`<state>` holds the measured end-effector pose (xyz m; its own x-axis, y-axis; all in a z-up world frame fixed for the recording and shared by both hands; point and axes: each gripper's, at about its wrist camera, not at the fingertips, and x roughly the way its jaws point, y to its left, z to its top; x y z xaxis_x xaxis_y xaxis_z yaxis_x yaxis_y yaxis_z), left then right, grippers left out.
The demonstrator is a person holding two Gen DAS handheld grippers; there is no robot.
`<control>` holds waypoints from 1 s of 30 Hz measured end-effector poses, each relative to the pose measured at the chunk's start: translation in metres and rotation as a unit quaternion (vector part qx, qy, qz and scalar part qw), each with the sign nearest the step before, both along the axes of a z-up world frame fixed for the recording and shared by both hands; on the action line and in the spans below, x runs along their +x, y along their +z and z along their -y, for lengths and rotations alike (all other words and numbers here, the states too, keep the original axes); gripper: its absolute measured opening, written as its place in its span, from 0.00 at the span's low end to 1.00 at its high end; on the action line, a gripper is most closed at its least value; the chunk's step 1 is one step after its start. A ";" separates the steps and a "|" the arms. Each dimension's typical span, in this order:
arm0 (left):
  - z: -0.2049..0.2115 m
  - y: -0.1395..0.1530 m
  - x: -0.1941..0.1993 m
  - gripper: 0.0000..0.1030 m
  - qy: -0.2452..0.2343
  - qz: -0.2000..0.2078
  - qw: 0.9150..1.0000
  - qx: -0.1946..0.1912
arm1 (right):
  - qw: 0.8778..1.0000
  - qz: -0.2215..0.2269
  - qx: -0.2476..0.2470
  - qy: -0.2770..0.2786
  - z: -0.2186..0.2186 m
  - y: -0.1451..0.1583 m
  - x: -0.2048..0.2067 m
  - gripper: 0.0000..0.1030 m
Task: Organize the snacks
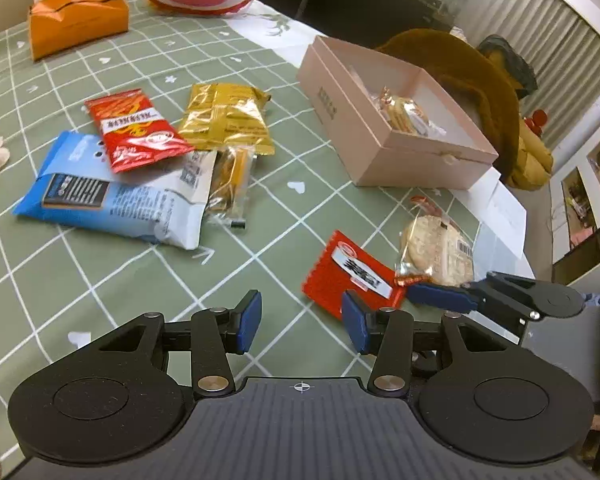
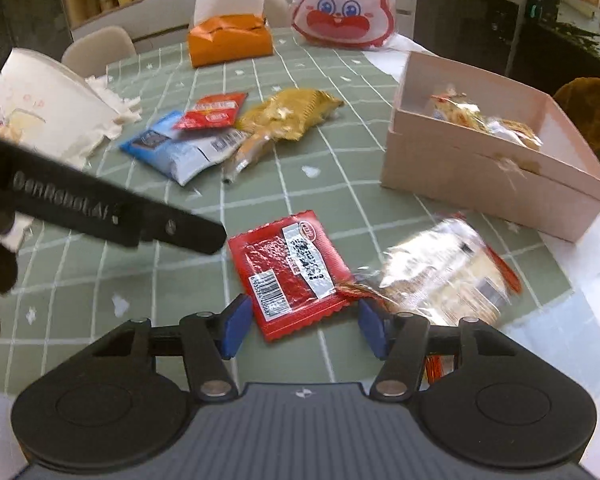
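Scanning the left wrist view:
Left gripper [image 1: 302,322]: its fingers are being held spread and empty over bare tablecloth [image 1: 100,280] at lower centre; nothing is being pinched.
Right gripper [image 1: 440,296]: one blue finger is being seen at lower right, touching the twisted end of the clear cracker pack [image 1: 436,250]; its state cannot be told from this view.
Snack pile: the blue pack [image 1: 116,196], small red pack [image 1: 134,130] and gold pack [image 1: 226,118] are being left overlapped at centre left, well apart from the pink box [image 1: 380,140] at upper right.

Scanning the right wrist view:
Right gripper [image 2: 300,326]: its fingers are being held apart, straddling the lower corner of the flat red sachet [image 2: 290,270] at lower centre; the pads are not judged to be pressing on it.
Cracker pack [image 2: 440,272]: it is being seen blurred at lower right, beside the sachet and near the table edge.
Pink box [image 2: 496,168]: it is being shown open at right, already holding wrapped snacks.

Risk, thin sachet: it is likely being slid rather than lifted if the pads close on the flat foil.
Risk, cracker pack: it is likely being nudged off the edge by the nearer finger.
Risk, crowding: the left gripper's body [image 2: 112,210] is being held close at left, so a collision is possible.
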<state>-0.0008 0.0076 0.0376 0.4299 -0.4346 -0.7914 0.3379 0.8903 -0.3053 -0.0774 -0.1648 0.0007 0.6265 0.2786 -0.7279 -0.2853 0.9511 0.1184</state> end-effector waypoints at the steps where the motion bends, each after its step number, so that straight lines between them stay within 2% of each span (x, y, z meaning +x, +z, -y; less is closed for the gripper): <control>1: 0.001 0.000 -0.001 0.49 0.001 -0.003 1.000 0.002 | 1.000 -0.001 0.009 0.004 0.001 0.001 0.000 0.57; 3: 0.003 -0.001 -0.002 0.49 0.004 -0.013 1.000 -0.001 | 1.000 0.004 0.014 0.009 0.008 0.006 -0.004 0.57; 5: 0.008 -0.005 0.000 0.49 0.013 -0.043 0.999 -0.020 | 1.000 0.021 0.013 0.003 0.023 0.016 -0.013 0.60; 7: 0.017 -0.011 0.005 0.48 0.022 -0.069 0.997 -0.037 | 0.999 0.040 -0.001 -0.016 0.041 0.025 -0.022 0.63; 9: 0.029 -0.014 0.010 0.49 0.027 -0.075 0.996 -0.040 | 0.997 0.054 -0.018 -0.045 0.058 0.033 -0.028 0.64; 13: 0.061 -0.013 0.024 0.49 0.020 -0.047 0.999 -0.011 | 0.992 0.049 -0.026 -0.116 0.090 0.034 -0.028 0.64; 19: 0.100 -0.014 0.028 0.50 -0.030 0.017 0.998 0.054 | 0.981 0.011 -0.028 -0.193 0.109 0.010 -0.026 0.64; 23: 0.114 -0.020 0.008 0.53 -0.090 0.084 0.987 0.102 | 0.975 -0.002 0.001 -0.224 0.121 0.003 -0.029 0.64; 27: 0.126 -0.024 0.000 0.59 -0.120 0.109 0.978 0.128 | 0.973 0.000 0.002 -0.231 0.122 0.000 -0.028 0.64; 30: 0.132 -0.025 -0.004 0.59 -0.137 0.123 0.974 0.130 | 0.973 -0.005 0.013 -0.232 0.123 0.000 -0.027 0.64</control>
